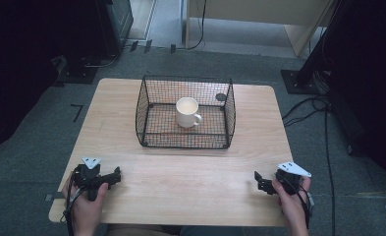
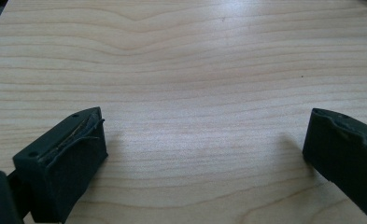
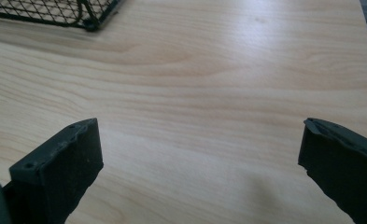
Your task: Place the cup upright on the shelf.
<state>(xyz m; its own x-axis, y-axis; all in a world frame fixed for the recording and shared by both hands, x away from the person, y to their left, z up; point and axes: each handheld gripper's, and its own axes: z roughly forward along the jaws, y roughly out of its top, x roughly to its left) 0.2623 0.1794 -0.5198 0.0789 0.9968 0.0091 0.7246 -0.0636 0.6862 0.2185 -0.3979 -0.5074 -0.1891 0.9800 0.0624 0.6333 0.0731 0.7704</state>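
Observation:
A white mug [image 1: 187, 112] stands upright inside a black wire basket [image 1: 153, 91] at the middle of the wooden table [image 1: 180, 172]; its handle points to the front right. My left gripper [image 1: 113, 176] rests near the table's front left, held by a hand, well short of the basket. In the left gripper view this gripper [image 2: 204, 140] has its jaws wide apart over bare wood. My right gripper [image 1: 259, 180] sits near the front right edge. Its own view shows the gripper [image 3: 200, 149] open and empty, with a corner of the basket [image 3: 85, 14] at the top left.
A dark round spot [image 1: 221, 97] lies on the table behind the basket. Black cables [image 1: 323, 128] run over the grey floor to the right of the table. Dark equipment stands [image 1: 90, 64] and a wooden cabinet [image 1: 259, 14] lie beyond the far edge.

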